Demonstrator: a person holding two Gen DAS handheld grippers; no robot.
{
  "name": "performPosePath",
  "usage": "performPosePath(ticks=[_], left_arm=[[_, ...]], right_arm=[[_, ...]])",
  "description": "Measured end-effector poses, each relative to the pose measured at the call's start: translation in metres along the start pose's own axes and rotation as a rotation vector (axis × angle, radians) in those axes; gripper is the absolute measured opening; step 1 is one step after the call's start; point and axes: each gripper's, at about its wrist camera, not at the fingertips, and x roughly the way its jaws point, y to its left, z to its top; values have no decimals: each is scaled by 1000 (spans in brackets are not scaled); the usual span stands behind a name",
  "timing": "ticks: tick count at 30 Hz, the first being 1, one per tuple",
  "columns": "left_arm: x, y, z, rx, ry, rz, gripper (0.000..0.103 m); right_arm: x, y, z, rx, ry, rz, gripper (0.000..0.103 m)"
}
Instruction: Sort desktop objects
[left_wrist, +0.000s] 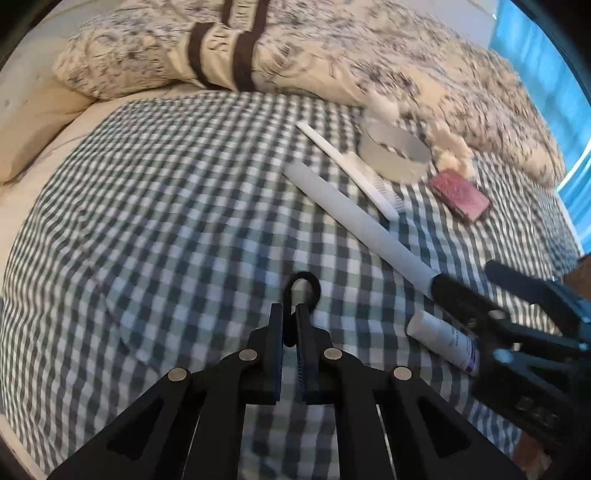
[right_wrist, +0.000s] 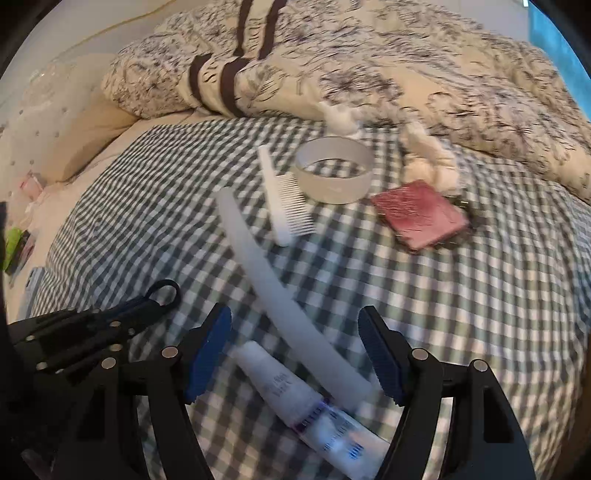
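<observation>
While the left claw (left_wrist: 290, 325) clamps a black loop (left_wrist: 303, 284), the right claw (right_wrist: 295, 350) hangs wide apart, empty, over a white tube (right_wrist: 295, 398). Tube lettering is too blurred to read.

Soft daylight, motion blur, fisheye warp

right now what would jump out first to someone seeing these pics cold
The left gripper is shut on a black loop over the checked cloth. Beside it the right gripper hangs open above a white tube and a long white sheathed knife. Farther back lie a white comb, a tape roll and a pink wallet.
</observation>
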Motion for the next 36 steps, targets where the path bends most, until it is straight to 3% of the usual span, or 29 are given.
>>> performPosePath(ticks=[5, 6, 7, 9, 10, 11, 16, 25, 32, 36], left_arm=[[-10, 18, 5, -45, -17, 25, 6], [-10, 19, 5, -47, -18, 30, 6], [-10, 21, 5, -46, -17, 32, 6], [-10, 22, 5, -50, -15, 42, 7], [-9, 23, 5, -51, -14, 44, 7], [-9, 24, 5, -55, -11, 48, 7], [-11, 23, 6, -58, -7, 59, 7], [-44, -6, 5, -21, -46, 72, 7], [-90, -68, -1, 61, -113, 42, 7], [-116, -122, -8, 133, -140, -3, 7]], right_arm=[[29, 13, 8, -34, 56, 7, 71], [34, 14, 9, -38, 64, -3, 65], [38, 16, 9, -43, 69, -18, 59], [38, 16, 8, -40, 55, -77, 18], [34, 15, 8, -25, 46, -67, 16], [29, 14, 7, -9, 33, -51, 8], [-2, 8, 5, 20, -1, -28, 8], [-94, -12, -2, 86, -153, -58, 8], [-156, -55, -28, 152, -194, -89, 8], [-194, -85, -47, 194, -229, -115, 8]])
